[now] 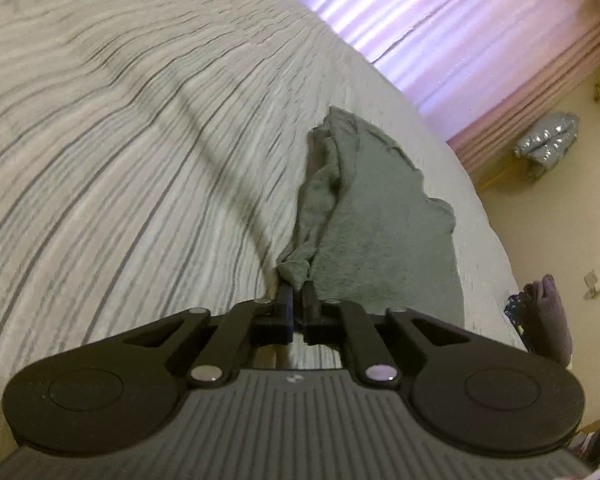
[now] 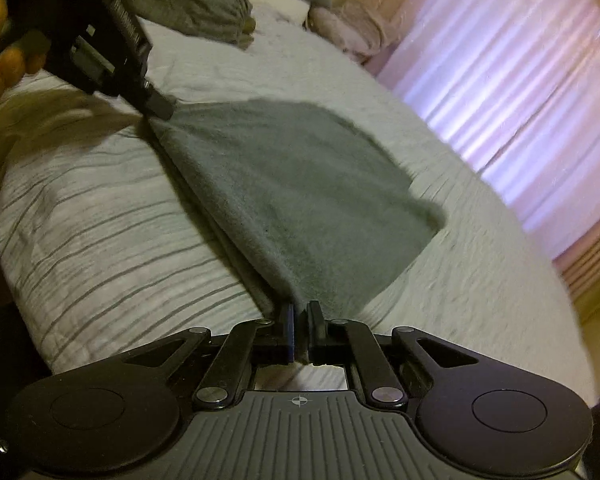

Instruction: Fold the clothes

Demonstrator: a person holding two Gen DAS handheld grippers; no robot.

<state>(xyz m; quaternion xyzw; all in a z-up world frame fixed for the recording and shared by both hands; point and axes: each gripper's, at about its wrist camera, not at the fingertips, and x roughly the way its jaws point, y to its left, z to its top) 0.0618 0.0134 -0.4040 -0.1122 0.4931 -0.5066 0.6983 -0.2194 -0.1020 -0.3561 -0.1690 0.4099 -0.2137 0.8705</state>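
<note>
Both wrist views close, angled down; share grey cloth [image 1: 380,216] on bed [image 2: 100,220].

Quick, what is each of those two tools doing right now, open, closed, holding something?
Left tool: closed on a bunched corner of the grey cloth.
Right tool: closed on the near corner of that cloth.

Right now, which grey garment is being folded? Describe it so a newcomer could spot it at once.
Start at the striped bed cover. On its side toward the pink curtains lies a flat grey cloth, pinched at two corners by the grippers. The other grey garment is crumpled, untouched, near the pillows.
</note>
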